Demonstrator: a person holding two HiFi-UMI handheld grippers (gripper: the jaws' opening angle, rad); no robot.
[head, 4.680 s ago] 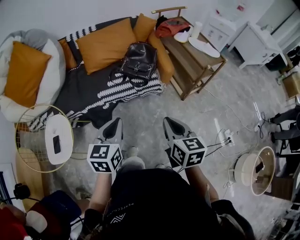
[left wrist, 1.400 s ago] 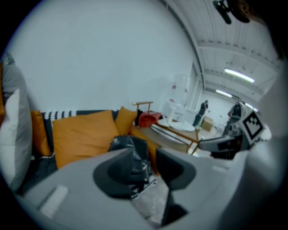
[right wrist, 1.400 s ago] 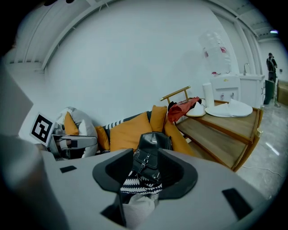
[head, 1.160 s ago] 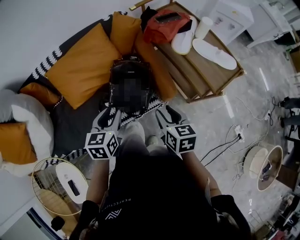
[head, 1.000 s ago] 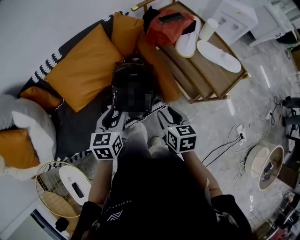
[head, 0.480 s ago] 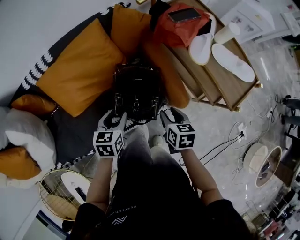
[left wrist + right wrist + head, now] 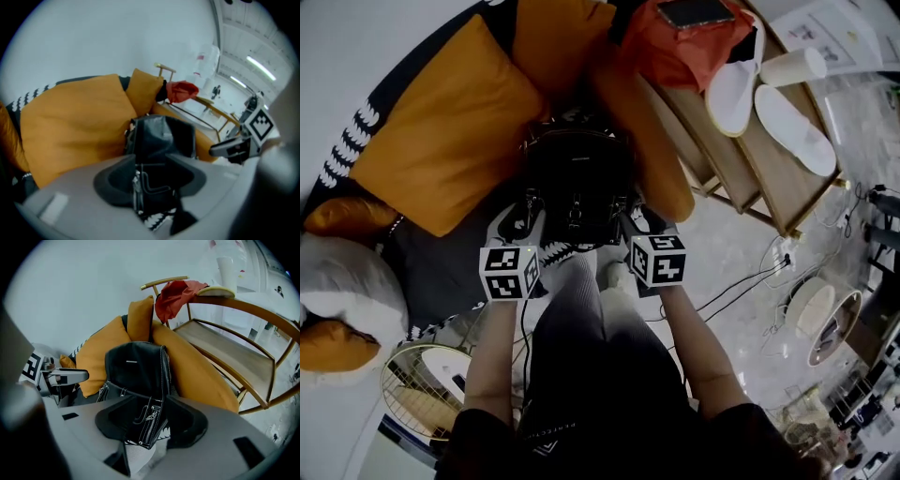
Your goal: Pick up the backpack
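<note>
1. The backpack (image 7: 579, 178), black and zipped so that nothing inside shows, stands upright on the sofa (image 7: 441, 258) between the two tongs.
2. The left tongs (image 7: 528, 208) stand apart with the backpack's lower left edge in the gap, and no pad presses it. The right tongs (image 7: 633, 214) stand apart likewise around the lower right edge.
3. Beyond and right of the right tongs, a wooden worktop (image 7: 769, 178) carries a red bag (image 7: 684, 47) with a phone (image 7: 694, 11) on top, two white slippers (image 7: 733, 89) and a paper cup (image 7: 795, 66).
4. Behind the left tongs, a round wire basket (image 7: 389, 394) bears a white lid (image 7: 441, 370); its inside cannot be made out.
5. Half a second ago both tongs hung just short of the backpack's bottom corners; now they have come down and flank them. The backpack has not shifted.
6. A long orange cushion (image 7: 652, 141) touches the backpack just right of the right tongs. A large orange cushion (image 7: 441, 131) lies beyond the left tongs. Right of the right tongs lies the floor (image 7: 722, 253), crossed by cables (image 7: 741, 281).
</note>
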